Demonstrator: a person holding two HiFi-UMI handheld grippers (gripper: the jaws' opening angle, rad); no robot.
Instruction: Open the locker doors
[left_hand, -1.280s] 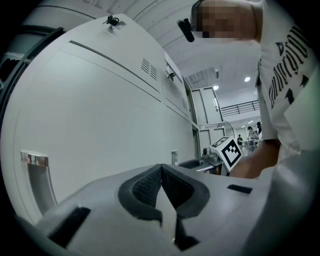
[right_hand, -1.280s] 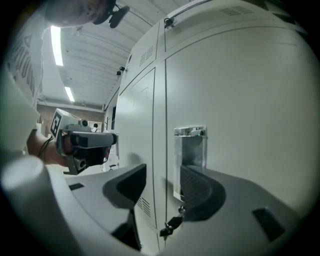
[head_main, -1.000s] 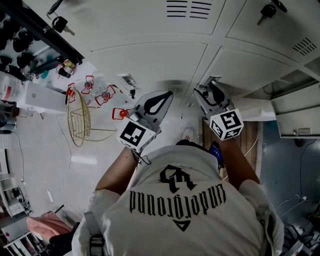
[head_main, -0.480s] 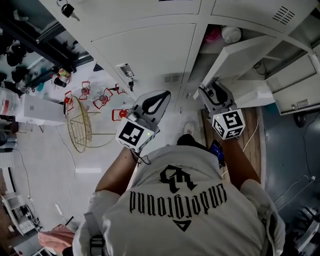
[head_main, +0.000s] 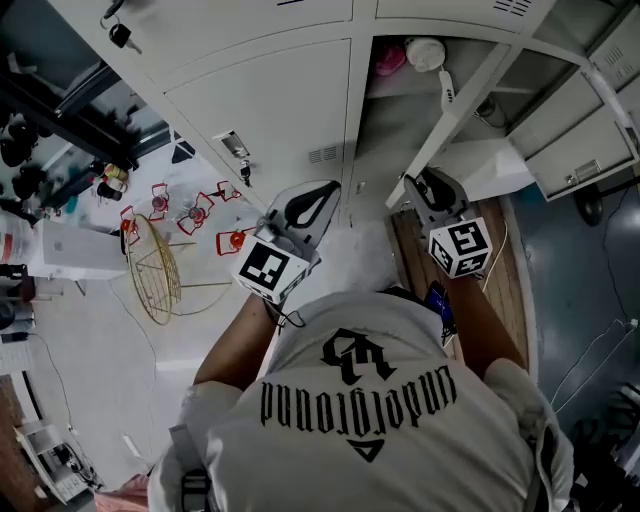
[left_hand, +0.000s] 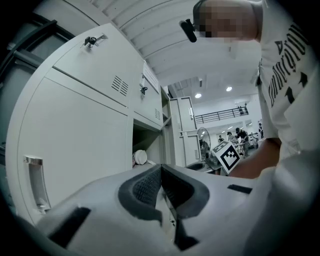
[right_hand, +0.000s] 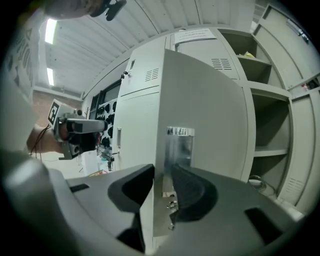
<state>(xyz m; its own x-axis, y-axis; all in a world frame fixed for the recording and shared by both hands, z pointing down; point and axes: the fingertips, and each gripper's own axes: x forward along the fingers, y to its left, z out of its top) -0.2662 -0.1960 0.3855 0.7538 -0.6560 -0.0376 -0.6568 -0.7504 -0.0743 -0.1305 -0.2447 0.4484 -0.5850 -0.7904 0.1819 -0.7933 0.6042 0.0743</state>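
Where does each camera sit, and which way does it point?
Head view: on the person's head, facing steeply down; shows shirt, forearms, left gripper, right gripper, lockers.
Left gripper view: on the left gripper, looking along its shut, empty jaws at a closed door; shirt at right.
Right gripper view: on the right gripper, looking along jaws that have just been closing onto the edge of the open door.
Shared: each gripper view catches the other gripper.
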